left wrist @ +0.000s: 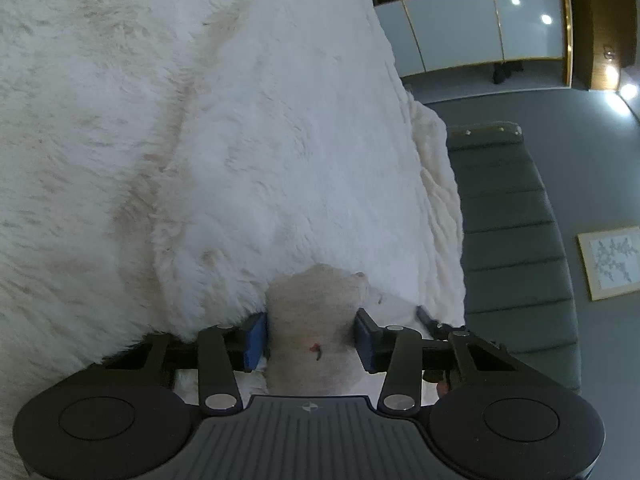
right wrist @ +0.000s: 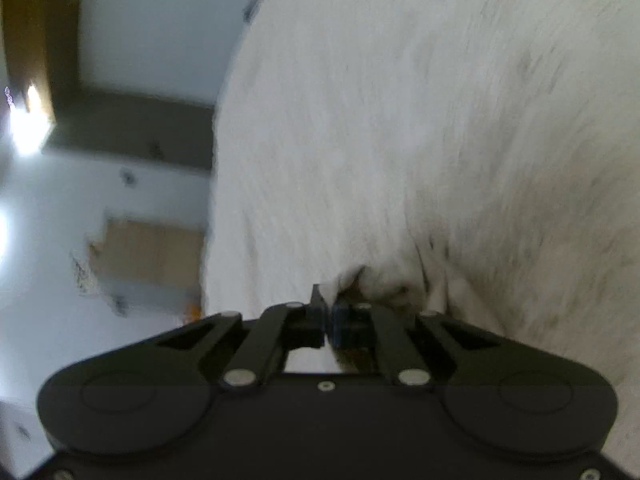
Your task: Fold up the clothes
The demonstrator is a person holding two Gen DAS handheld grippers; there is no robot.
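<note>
Between my left claw's (left wrist: 312,338) blue pads sits a thick bunch of white fluffy garment (left wrist: 224,128), pinched from both sides. Its pile spreads ahead across the view, draping beside a grey padded bench (left wrist: 516,236). My right claw (right wrist: 329,316) is pressed nearly together on a thin edge of the same white fabric (right wrist: 420,120), which hangs blurred before it.

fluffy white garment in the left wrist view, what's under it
The fluffy white garment covers nearly everything beneath it, so its support is hidden. Past its right edge show a dark padded bench and grey floor. The left gripper clamps a bunched fold.
</note>
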